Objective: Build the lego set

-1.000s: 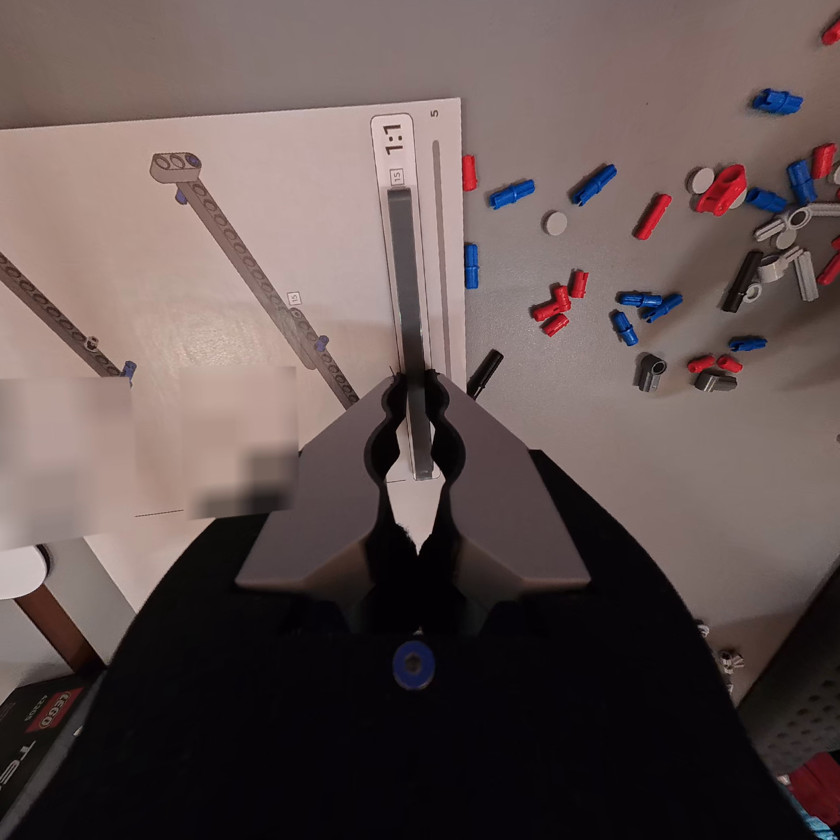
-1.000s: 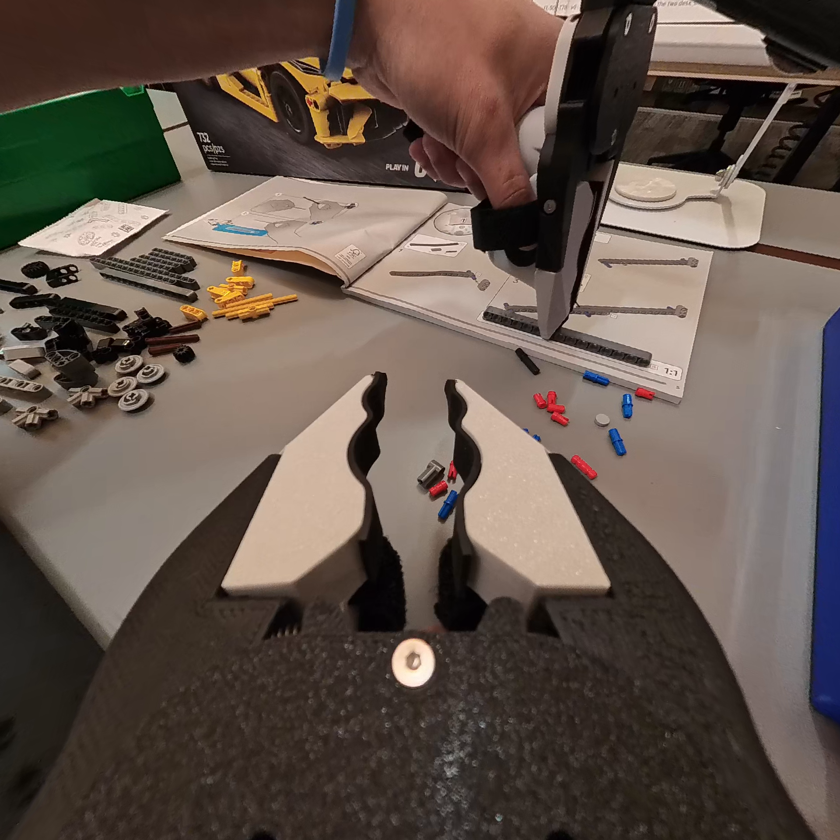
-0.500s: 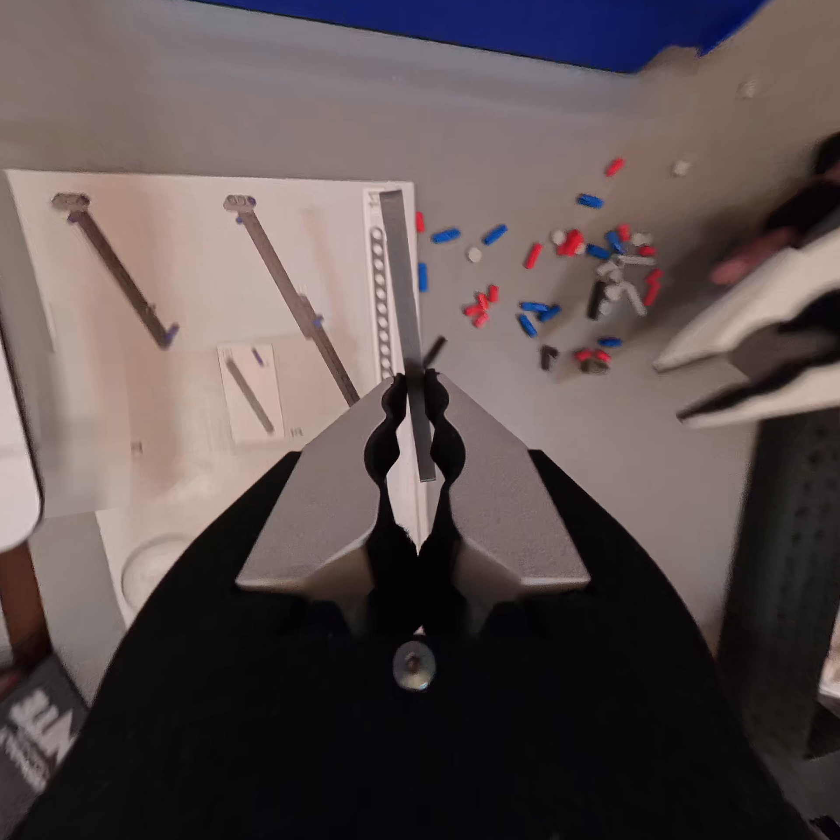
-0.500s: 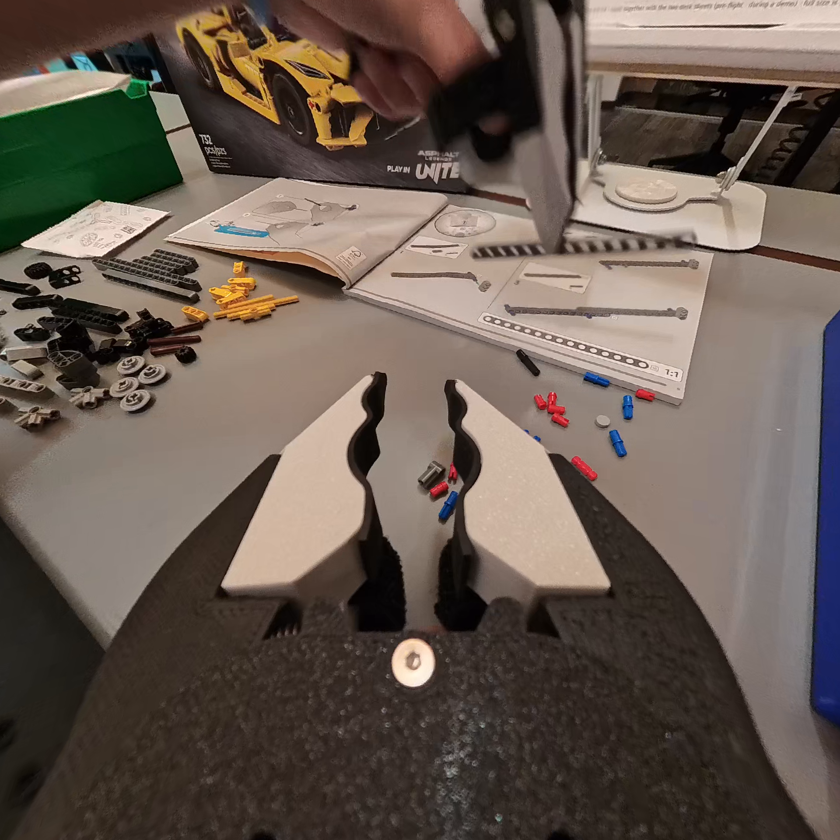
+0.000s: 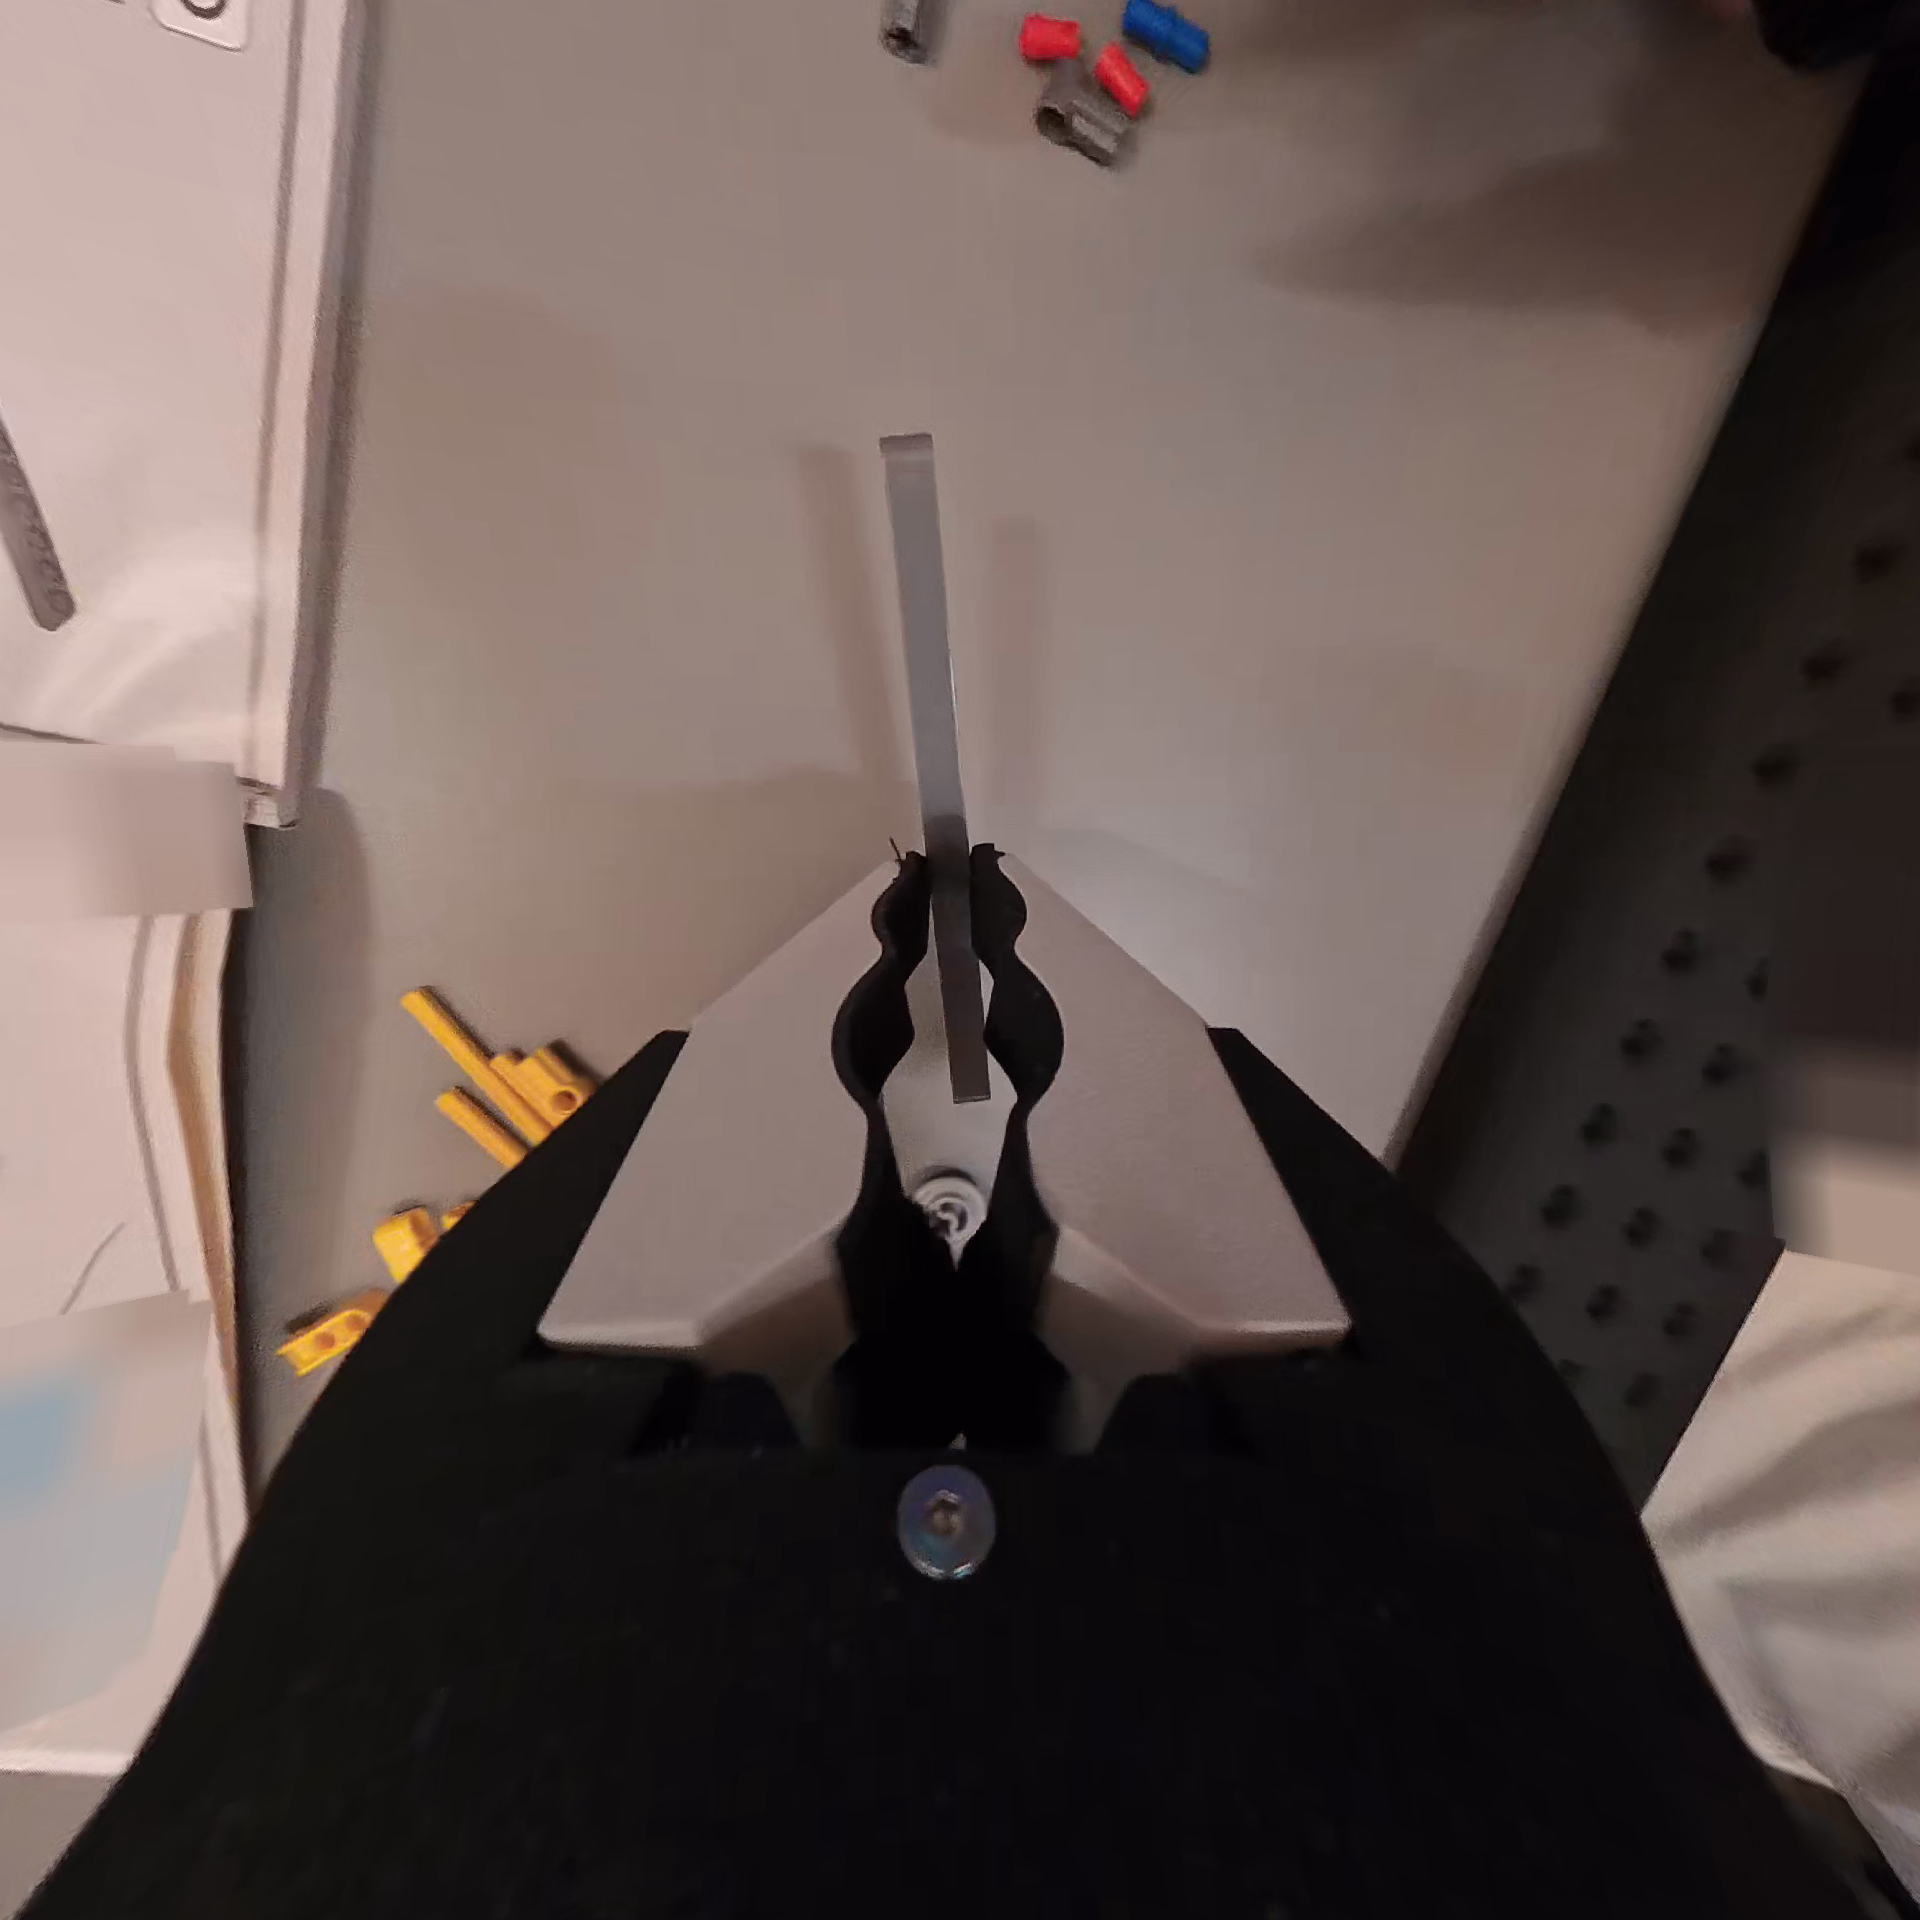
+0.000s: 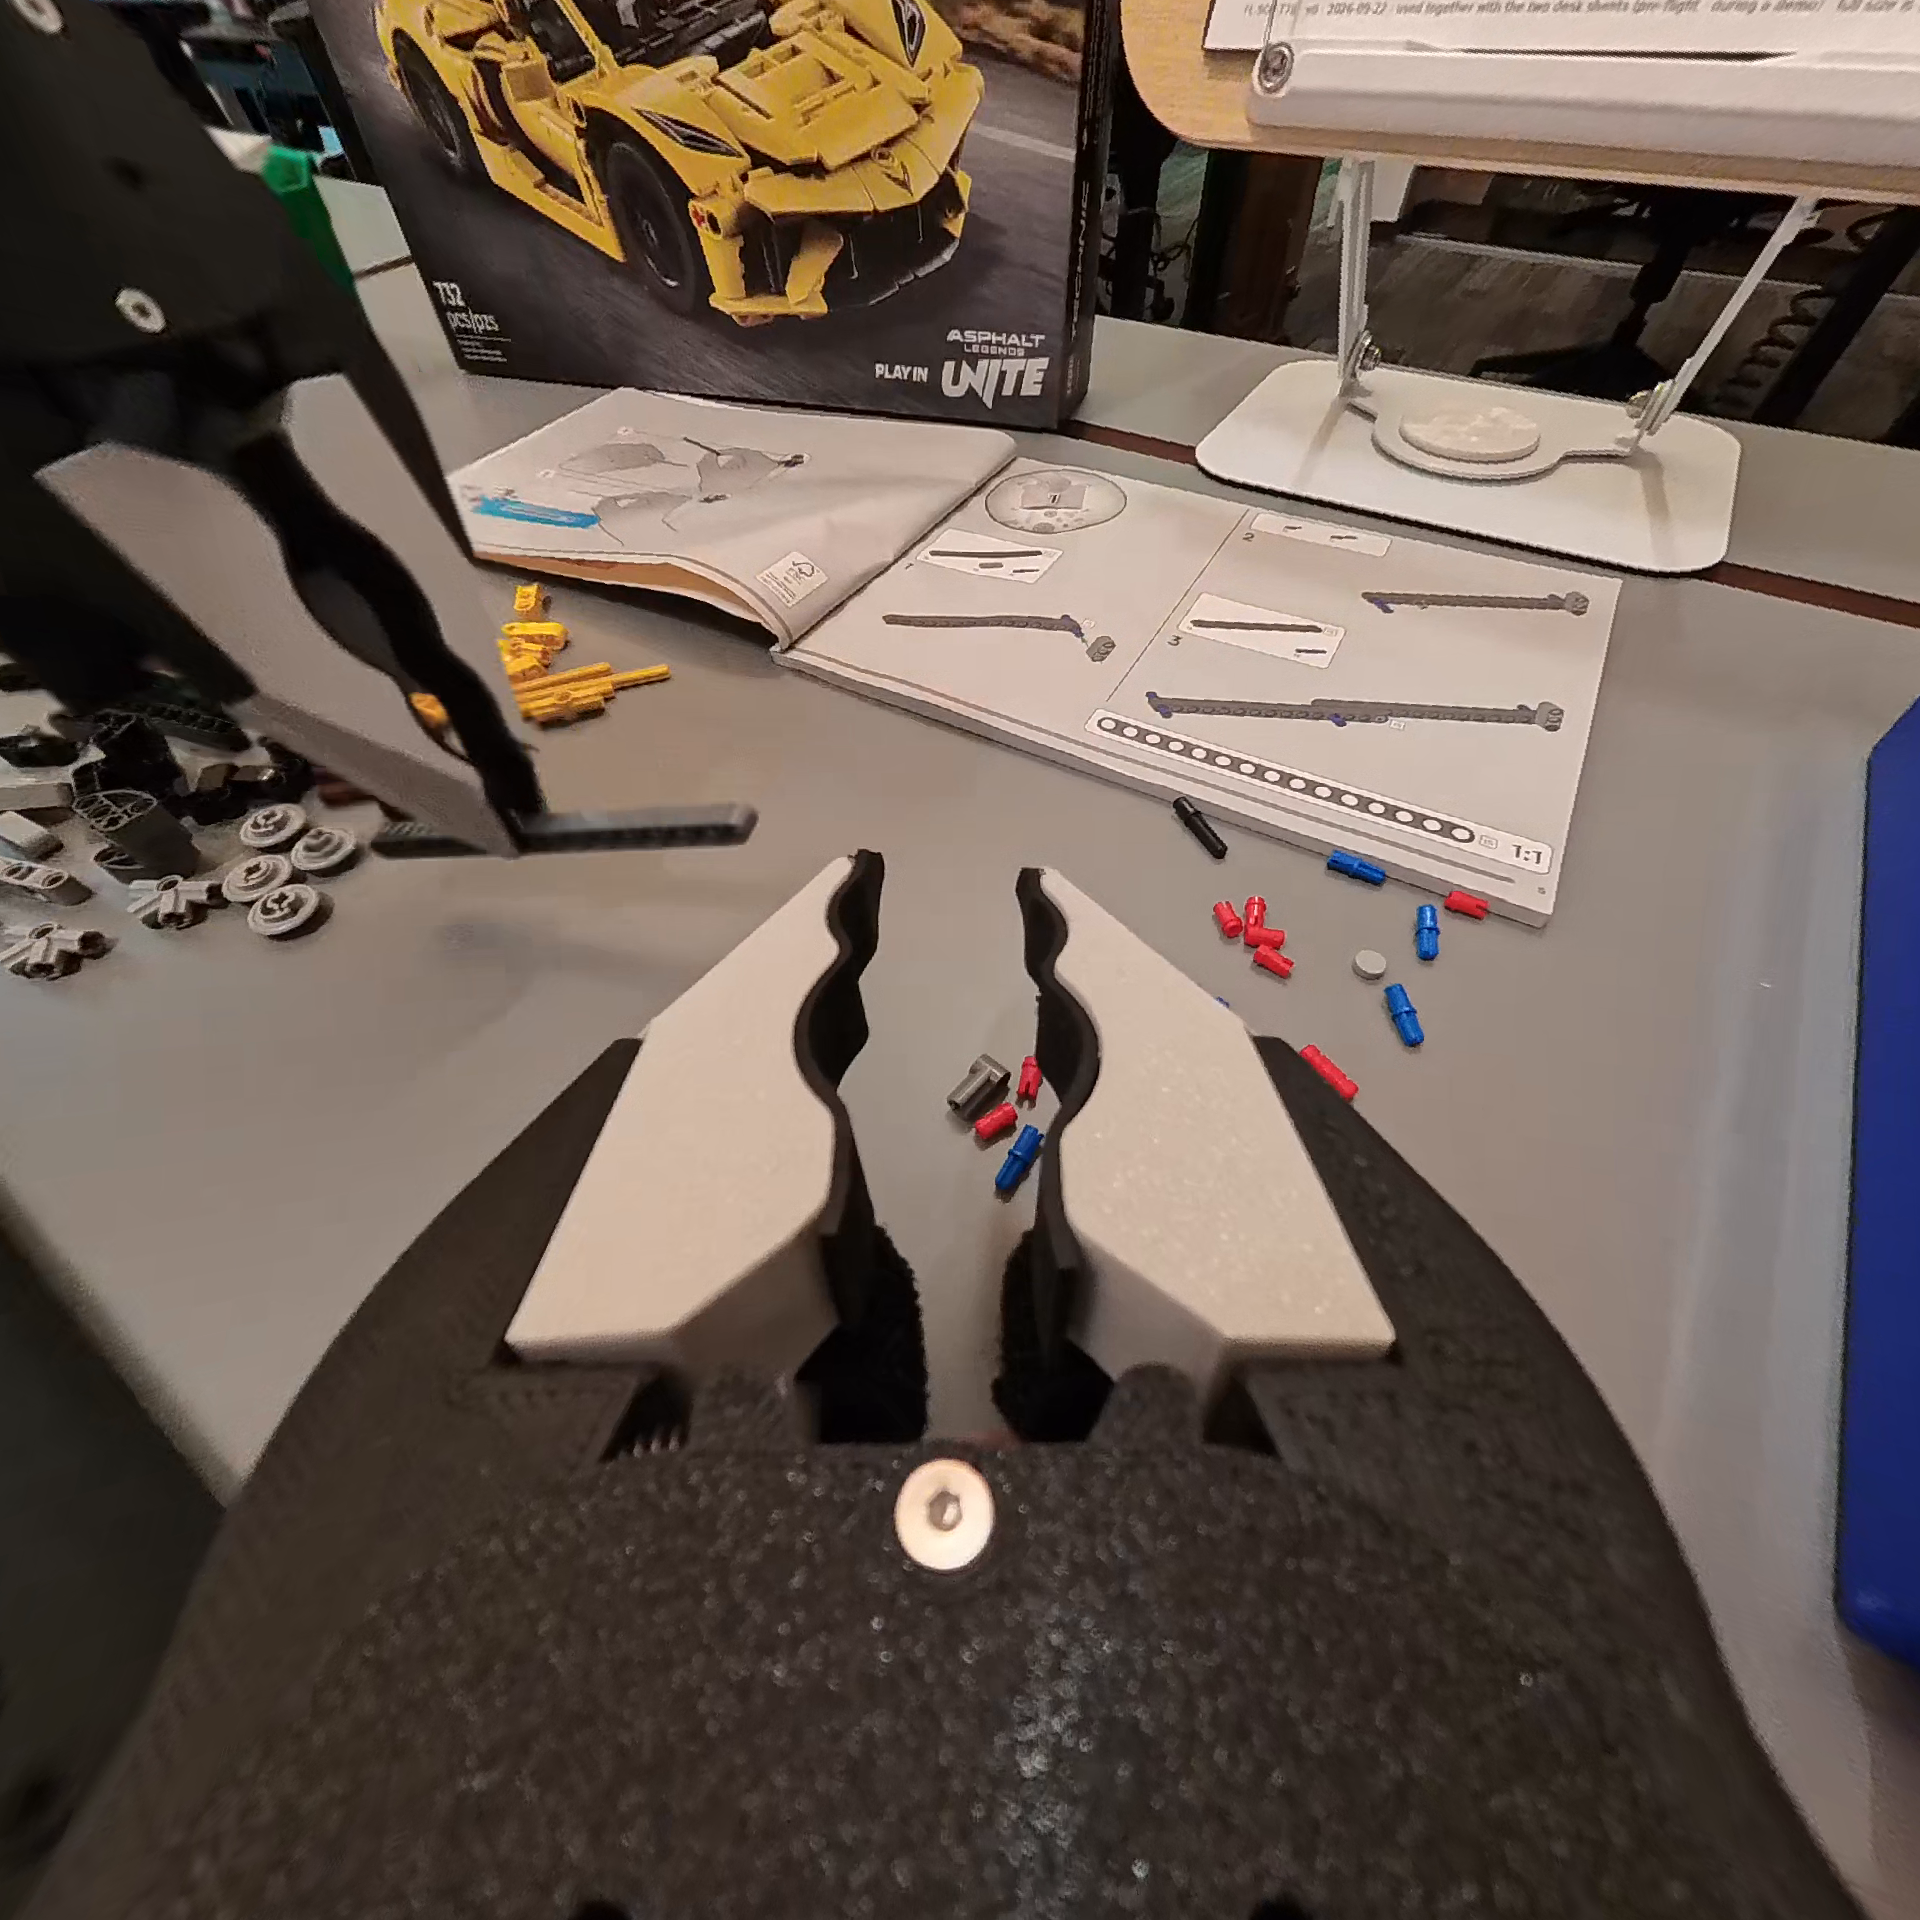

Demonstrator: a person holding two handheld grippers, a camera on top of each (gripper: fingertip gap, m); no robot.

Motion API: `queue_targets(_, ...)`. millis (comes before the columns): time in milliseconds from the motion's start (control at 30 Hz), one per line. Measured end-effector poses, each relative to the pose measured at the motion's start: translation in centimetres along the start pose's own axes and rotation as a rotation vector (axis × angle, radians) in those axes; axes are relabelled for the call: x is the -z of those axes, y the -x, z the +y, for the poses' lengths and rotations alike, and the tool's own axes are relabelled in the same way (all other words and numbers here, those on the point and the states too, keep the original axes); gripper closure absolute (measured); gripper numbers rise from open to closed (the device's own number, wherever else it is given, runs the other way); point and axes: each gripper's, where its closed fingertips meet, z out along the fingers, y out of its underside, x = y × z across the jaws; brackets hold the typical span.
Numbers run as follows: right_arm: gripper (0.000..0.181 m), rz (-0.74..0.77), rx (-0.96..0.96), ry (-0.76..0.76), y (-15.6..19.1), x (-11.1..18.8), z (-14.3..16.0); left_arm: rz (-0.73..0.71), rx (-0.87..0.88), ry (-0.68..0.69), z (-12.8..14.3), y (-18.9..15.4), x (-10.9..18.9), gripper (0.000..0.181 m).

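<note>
Left hand-held gripper clamps grey beam — above table.

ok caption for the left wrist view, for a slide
Left gripper shut on a long grey beam over the grey table.

Bare grey table lies open ahead of the right gripper, whose jaws stand apart with nothing between them. Red and blue pins scatter to its right, the open instruction booklet blocks the far side, and the left gripper, clamping a long dark beam, hangs over the left approach beside grey wheels.
</note>
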Motion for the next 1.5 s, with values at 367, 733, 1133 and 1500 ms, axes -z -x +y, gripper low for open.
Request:
queue_targets(367,0.154,0.040,-0.015,0.023,-0.9,0.0,0.5,-0.057,-0.057,0.021,0.1,-1.0,-2.6,0.175)
queue_targets(733,0.155,0.196,-0.084,0.121,-5.2,0.5,1.7,-0.099,-0.018,-0.109,-0.2,-0.8,-2.4,0.141)
queue_targets(1133,0.161,0.289,-0.082,0.250,-8.9,4.3,4.7,-0.085,0.173,-0.872,0.3,0.0,7.0,0.159)
queue_targets(1500,0.160,0.295,-0.088,0.387,-8.7,6.2,7.2,-0.093,0.180,-0.893,0.1,0.2,7.0,0.161)
